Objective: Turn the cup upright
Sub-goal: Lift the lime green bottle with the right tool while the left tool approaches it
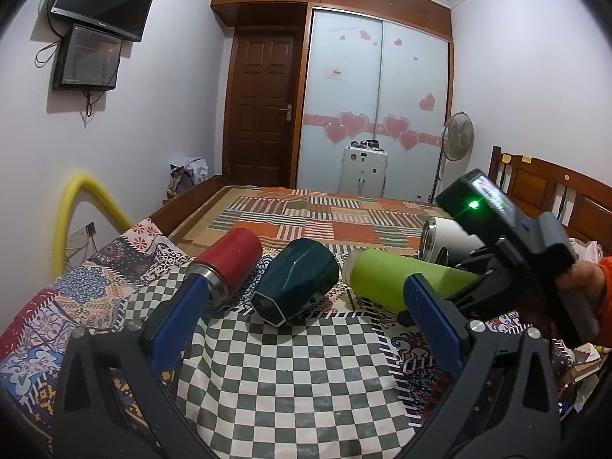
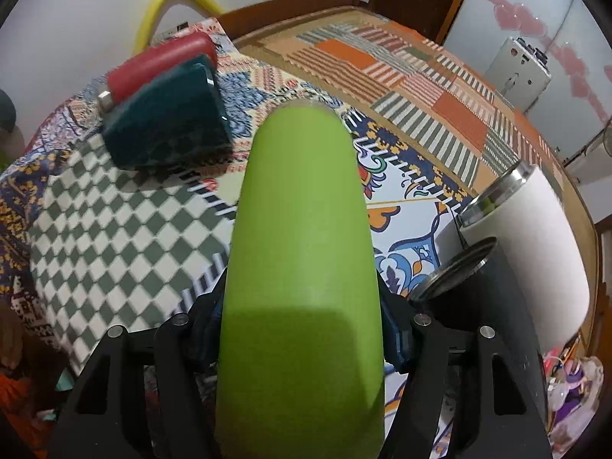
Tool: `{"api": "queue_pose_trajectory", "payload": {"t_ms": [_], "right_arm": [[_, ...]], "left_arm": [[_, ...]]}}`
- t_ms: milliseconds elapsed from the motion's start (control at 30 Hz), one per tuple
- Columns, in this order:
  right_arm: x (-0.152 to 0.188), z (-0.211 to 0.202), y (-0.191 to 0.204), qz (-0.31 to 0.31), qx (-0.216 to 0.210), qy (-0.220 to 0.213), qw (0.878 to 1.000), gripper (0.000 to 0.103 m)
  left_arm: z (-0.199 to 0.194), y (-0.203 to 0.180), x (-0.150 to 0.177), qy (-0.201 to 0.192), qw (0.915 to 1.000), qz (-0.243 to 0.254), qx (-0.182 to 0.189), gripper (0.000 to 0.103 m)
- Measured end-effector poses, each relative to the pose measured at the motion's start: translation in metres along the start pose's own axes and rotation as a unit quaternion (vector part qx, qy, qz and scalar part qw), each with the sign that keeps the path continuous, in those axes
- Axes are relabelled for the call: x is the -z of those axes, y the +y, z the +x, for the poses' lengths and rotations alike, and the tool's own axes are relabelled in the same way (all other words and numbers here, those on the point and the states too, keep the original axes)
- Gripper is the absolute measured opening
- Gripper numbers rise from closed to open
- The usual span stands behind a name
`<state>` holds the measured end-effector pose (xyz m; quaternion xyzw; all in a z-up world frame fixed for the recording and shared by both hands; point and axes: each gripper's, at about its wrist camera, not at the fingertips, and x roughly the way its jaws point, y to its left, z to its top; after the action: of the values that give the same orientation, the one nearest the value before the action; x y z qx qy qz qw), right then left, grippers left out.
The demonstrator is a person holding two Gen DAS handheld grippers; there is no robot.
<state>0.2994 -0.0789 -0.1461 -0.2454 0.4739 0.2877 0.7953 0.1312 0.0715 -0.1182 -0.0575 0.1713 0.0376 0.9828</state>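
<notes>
Several cups lie on their sides on the bed. My right gripper (image 2: 302, 329) is shut on the lime green cup (image 2: 302, 267), which lies along its fingers and hides the tips; the same green cup (image 1: 405, 279) and the right gripper (image 1: 482, 279) show in the left wrist view. My left gripper (image 1: 306, 306) is open and empty, its blue fingers (image 1: 183, 313) straddling the dark teal cup (image 1: 298, 283). A red cup (image 1: 229, 264) lies to the left. A white cup (image 2: 535, 237) and a black cup (image 2: 478, 294) lie to the right.
The cups rest on a checked cloth (image 1: 283, 375) over a patterned blanket (image 1: 95, 290) on a wooden bed. A yellow hose (image 1: 72, 210) arcs at the left wall. A fan (image 1: 457, 134), a white case (image 1: 363, 168) and a wardrobe stand beyond.
</notes>
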Motion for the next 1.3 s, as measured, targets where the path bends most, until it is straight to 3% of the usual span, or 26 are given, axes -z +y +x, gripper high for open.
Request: {"api": "queue_pose_trajectory", "payload": {"t_ms": [300, 633, 1100, 1300], "right_arm": [[0.024, -0.035, 0.024, 0.000, 0.008, -0.043, 0.999, 0.062], [0.054, -0.039, 0.053, 0.010, 0.009, -0.061, 0.998, 0.062], [0.061, -0.015, 0.072, 0.010, 0.012, -0.053, 0.998, 0.062], [0.060, -0.008, 0.066, 0.029, -0.005, -0.049, 0.998, 0.062]], "left_arm": [[-0.030, -0.003, -0.006, -0.016, 0.9998, 0.009, -0.008, 0.103], [-0.057, -0.006, 0.000, -0.012, 0.9997, 0.018, -0.008, 0.103], [-0.044, 0.002, 0.017, 0.028, 0.9991, 0.016, -0.026, 0.103], [-0.031, 0.000, 0.019, 0.048, 0.9982, 0.022, -0.029, 0.103]]}}
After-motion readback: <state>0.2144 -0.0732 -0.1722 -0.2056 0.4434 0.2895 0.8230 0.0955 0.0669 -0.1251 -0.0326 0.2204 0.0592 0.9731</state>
